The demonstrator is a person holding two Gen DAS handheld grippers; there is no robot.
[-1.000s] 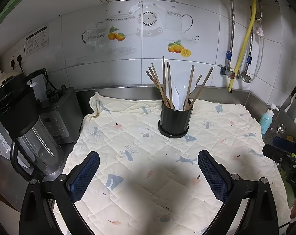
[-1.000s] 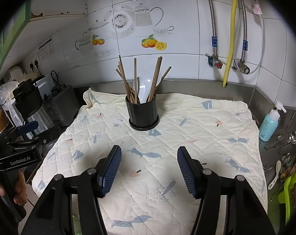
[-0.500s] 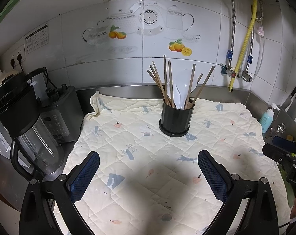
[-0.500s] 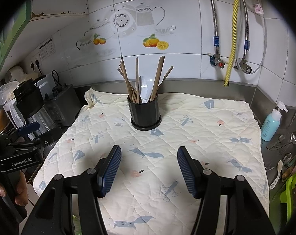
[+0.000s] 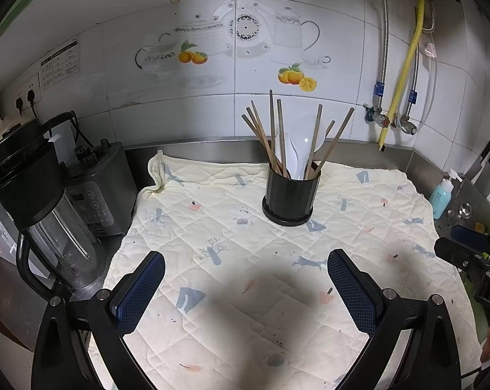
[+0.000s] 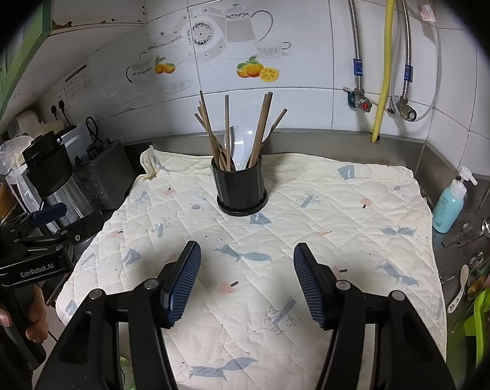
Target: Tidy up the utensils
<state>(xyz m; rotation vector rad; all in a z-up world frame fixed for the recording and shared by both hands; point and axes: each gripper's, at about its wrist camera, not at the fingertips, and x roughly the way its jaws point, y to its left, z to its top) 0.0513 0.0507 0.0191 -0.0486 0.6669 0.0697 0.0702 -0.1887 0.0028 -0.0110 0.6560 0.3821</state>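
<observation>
Nothing had visibly moved since the earlier frames: both grippers hung over the same spots and every object sat where it had been. A black utensil holder [image 5: 289, 196] stood upright toward the far middle of a cream quilted cloth [image 5: 212, 234] printed with small blue animals and trees, spread over a steel kitchen surface [image 6: 452, 175]. Brown chopsticks [image 5: 272, 133] fanned out of the holder, leaning left and right, and a white rice paddle [image 5: 305, 143] rose among them. The left gripper [image 5: 245, 295] hovered over the near part of the cloth, its blue-padded fingers [image 5: 141, 292] spread wide apart with nothing between them. The right gripper [image 6: 246, 284] hovered likewise over the near cloth, its jaws apart and empty, well short of the holder. At the left edge of the right wrist view, a hand [image 6: 33, 318] gripped the handle of the left tool. A blender [image 5: 46, 208] stood off the cloth to the left. A blue soap bottle [image 6: 451, 201] stood beside the cloth on the right, and near it loose spoons [image 6: 472, 243] lay on the steel. White tiles with teapot and orange decals [image 5: 238, 48] covered the far wall.
</observation>
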